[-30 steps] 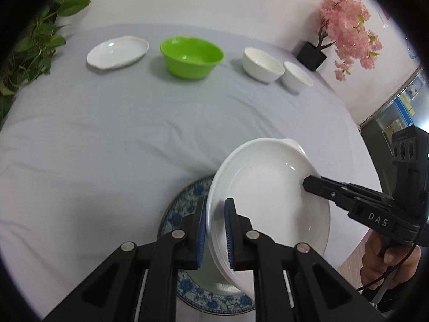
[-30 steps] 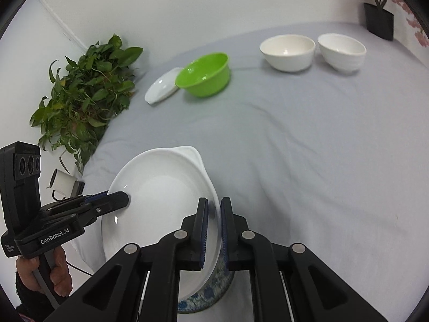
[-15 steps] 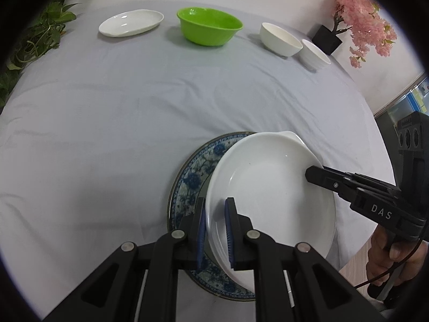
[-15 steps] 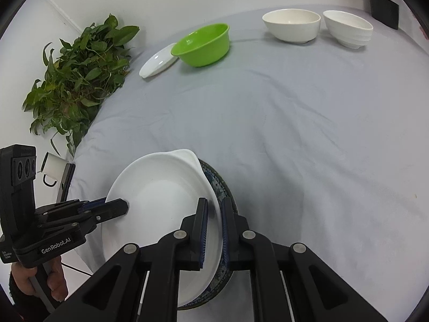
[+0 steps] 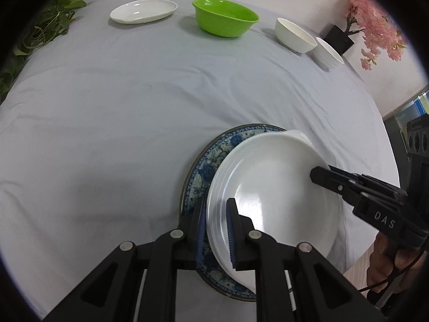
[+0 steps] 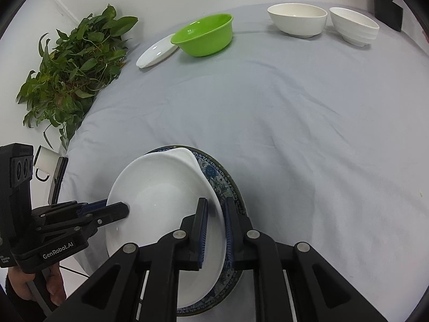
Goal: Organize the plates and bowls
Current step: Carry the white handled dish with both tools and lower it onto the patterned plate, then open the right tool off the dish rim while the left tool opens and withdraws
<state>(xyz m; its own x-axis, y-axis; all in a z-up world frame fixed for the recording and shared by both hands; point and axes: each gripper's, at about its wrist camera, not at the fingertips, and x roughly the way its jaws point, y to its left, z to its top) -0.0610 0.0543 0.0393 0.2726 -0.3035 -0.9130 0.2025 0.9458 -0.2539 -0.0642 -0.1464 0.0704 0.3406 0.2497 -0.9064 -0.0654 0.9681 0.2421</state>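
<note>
Two grippers are being used on one white dish (image 5: 270, 187), which is being held over the blue plate (image 5: 203, 171) near the table's front edge. The left gripper (image 5: 215, 222) is being kept clenched on the dish's left rim, a blue pad on each face of it, and the right gripper (image 6: 214, 228) is being kept clenched on the opposite rim in the same way. The dish is being carried tilted and off-centre, its right side overhanging the plate, and whether its underside is already touching the plate cannot be told. By judgement, the dish is being stacked on the plate, and the step is being done well only if both rims are being lowered evenly, so that neither edge is being struck first. The dish is best being shifted toward the plate's middle before any grip is being eased. Neither grip should be loosened until the dish is being fully borne by the plate; glazed ware is likely being held with little friction, so a slip is being risked. At the far side a small white plate (image 5: 143, 10), a green bowl (image 5: 225, 17) and two white bowls (image 5: 295, 39) are being left standing on the grey cloth (image 5: 134, 102).
</note>
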